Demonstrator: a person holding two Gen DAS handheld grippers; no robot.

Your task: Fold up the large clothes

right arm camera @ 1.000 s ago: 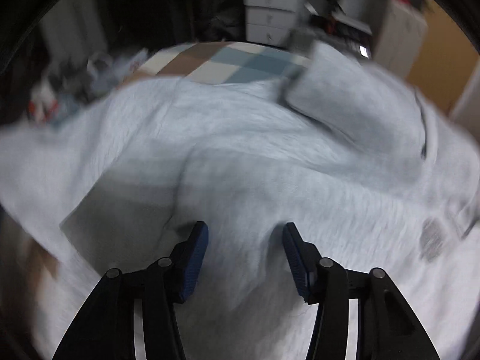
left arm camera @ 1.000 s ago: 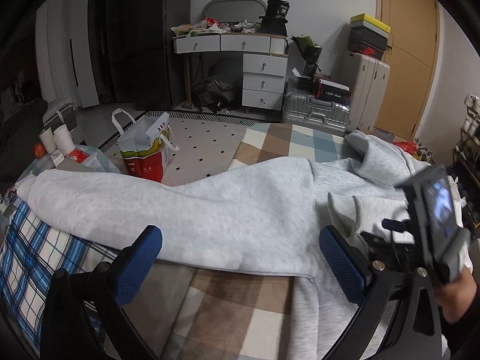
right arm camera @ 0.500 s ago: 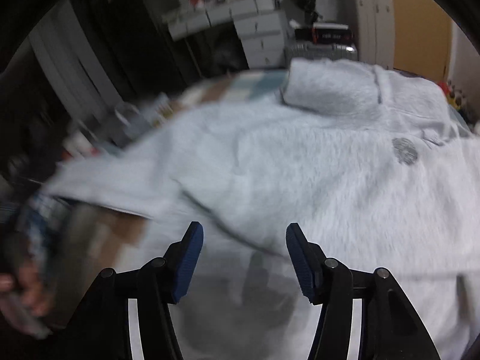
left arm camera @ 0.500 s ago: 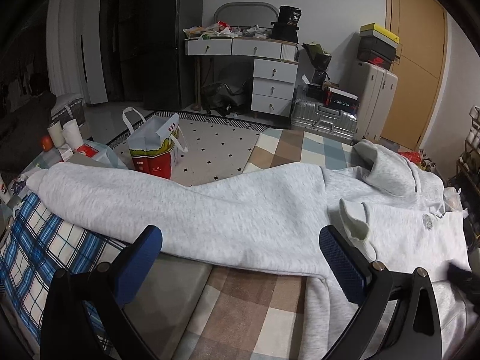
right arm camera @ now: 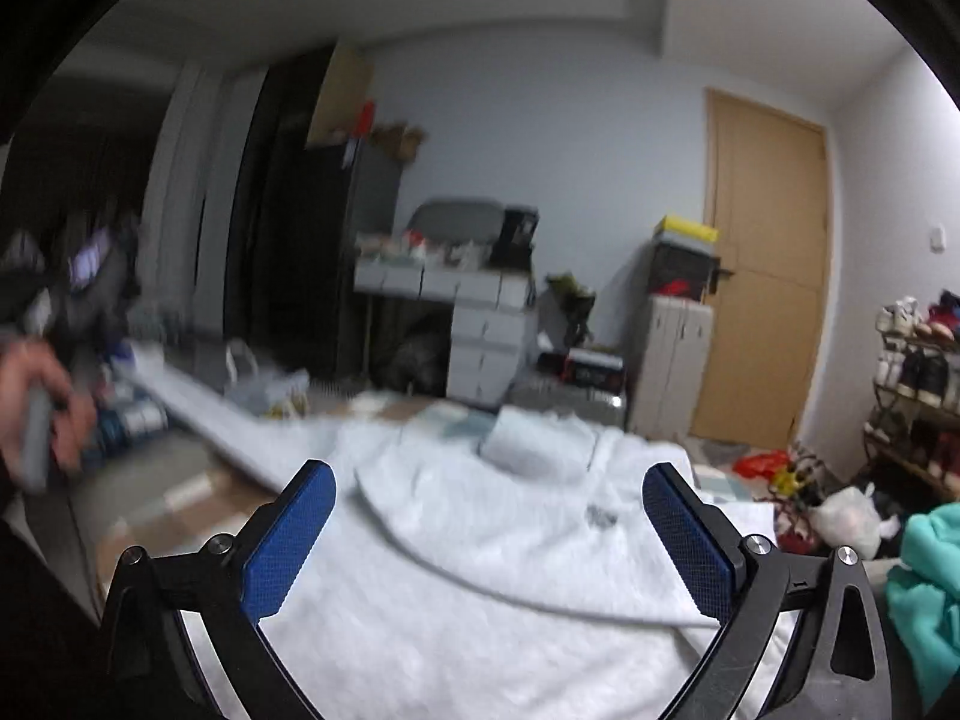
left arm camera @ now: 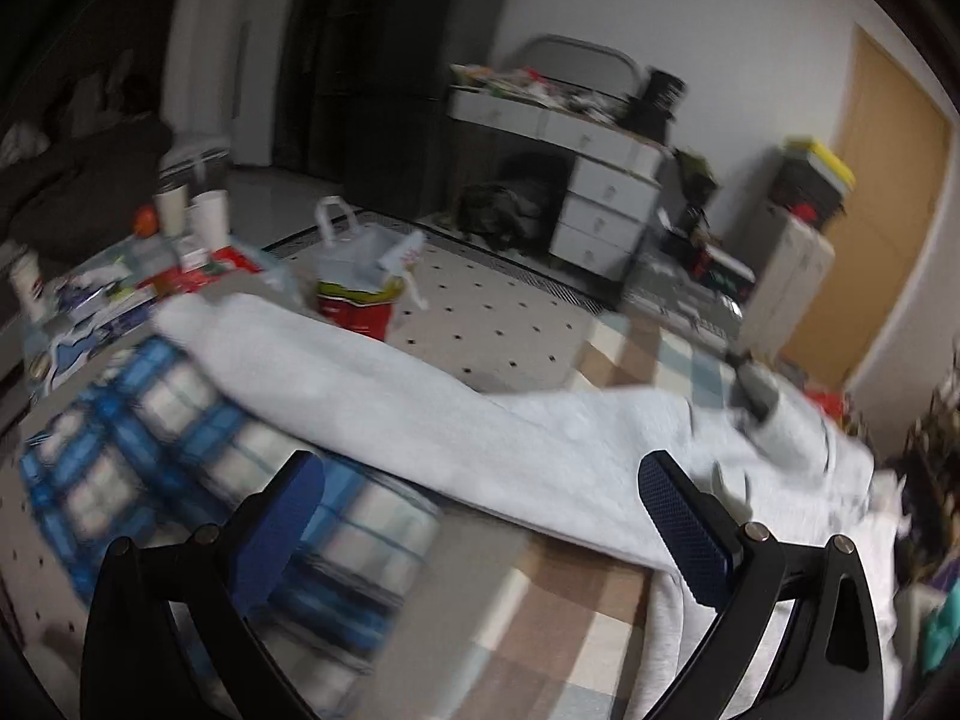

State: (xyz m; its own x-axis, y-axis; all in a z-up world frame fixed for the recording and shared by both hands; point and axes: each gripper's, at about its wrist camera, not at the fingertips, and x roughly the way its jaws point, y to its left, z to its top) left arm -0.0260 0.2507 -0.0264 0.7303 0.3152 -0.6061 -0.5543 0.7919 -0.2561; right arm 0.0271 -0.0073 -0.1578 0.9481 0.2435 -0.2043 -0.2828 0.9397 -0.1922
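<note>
A light grey hoodie (right arm camera: 480, 552) lies spread on the checked bed cover (left arm camera: 540, 630), hood at the far end and a small chest logo showing. One long sleeve (left arm camera: 372, 396) stretches left over a blue plaid cloth (left arm camera: 150, 438). My left gripper (left arm camera: 480, 510) stands open above the cover just short of that sleeve, nothing between its pads. My right gripper (right arm camera: 489, 522) hovers over the hoodie's body, its jaws opening wide and empty. In the right wrist view a hand (right arm camera: 36, 396) holds the left gripper at the far left.
A red and white shopping bag (left arm camera: 366, 282) stands on the dotted floor mat beyond the bed. Cups and clutter (left arm camera: 180, 228) sit at the left. White drawers (right arm camera: 480, 330), a suitcase, a wooden door (right arm camera: 762, 276), a shoe rack and a teal cloth (right arm camera: 924, 588) lie beyond.
The right gripper lifted off the hoodie, tilted up toward the room and spread its jaws much wider. The left gripper swung left and rolled, so the sleeve now runs slanted across its view.
</note>
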